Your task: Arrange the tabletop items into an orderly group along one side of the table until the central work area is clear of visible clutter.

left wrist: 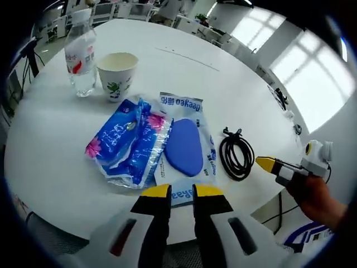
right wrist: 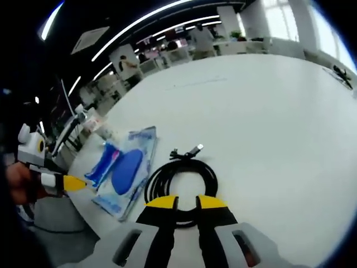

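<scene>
Sitting grouped on white round table (left wrist: 234, 84): one water bottle (left wrist: 80, 53), one paper cup (left wrist: 117, 74), two blue packets (left wrist: 128, 139), one coiled black cable (left wrist: 236, 155). Hovering nearby, left gripper (left wrist: 181, 192) and right gripper (right wrist: 186, 202), both narrowly parted, holding nothing.

From my left gripper view, the one piece of print I can read is blue lettering along the far edge of the clear packet (left wrist: 187, 146) holding a blue oval pad; seen upside down, it seems to say "Deeyeo", followed by characters I cannot make out. The bottle (left wrist: 80, 53) carries a red and white label, too blurred to read. The cup (left wrist: 117, 75) has a green printed motif, no legible words. The blue tissue pack (left wrist: 127, 142) shows only indistinct white print.
</scene>
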### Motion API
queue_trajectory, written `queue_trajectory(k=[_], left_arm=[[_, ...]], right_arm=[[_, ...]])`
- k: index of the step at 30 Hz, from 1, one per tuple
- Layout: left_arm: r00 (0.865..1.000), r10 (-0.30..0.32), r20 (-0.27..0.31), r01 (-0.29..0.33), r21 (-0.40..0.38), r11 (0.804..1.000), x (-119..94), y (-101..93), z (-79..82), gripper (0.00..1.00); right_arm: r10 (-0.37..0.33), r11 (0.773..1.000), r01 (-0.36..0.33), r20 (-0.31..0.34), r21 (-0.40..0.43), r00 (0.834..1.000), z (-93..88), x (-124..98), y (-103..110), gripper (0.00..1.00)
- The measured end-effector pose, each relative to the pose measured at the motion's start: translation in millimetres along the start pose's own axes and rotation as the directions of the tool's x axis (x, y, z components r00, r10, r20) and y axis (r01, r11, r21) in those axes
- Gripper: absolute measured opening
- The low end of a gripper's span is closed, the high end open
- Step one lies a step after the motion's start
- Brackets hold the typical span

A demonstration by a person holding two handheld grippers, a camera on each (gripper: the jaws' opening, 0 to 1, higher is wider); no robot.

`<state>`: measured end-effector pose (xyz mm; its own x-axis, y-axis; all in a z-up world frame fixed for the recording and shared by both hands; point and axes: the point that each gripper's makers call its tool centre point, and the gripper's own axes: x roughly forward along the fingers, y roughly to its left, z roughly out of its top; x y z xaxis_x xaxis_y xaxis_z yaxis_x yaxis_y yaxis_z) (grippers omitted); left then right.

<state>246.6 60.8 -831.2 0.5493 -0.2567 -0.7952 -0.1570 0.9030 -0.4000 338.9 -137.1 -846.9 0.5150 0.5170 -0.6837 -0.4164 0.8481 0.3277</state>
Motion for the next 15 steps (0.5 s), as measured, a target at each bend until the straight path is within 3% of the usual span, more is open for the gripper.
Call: queue_trajectory(k=[10, 15], left_arm=[[0.998, 0.059, -0.001, -0.059, -0.071, 0.996, -10.0, 32.9, -12.0, 0.15], [0.996, 0.085, 0.026, -0.083, -0.077, 0.994, -8.7, 45.5, -10.0, 0.19]], right_arm=[[0.033, 0.999, -0.034, -0.03, -0.028, 0.999, -9.0, 1.8, 15.4, 0.13], [0.044, 0.998, -0.045, -0.033, -0.053, 0.999, -8.7, -1.5, 24.8, 0.13]])
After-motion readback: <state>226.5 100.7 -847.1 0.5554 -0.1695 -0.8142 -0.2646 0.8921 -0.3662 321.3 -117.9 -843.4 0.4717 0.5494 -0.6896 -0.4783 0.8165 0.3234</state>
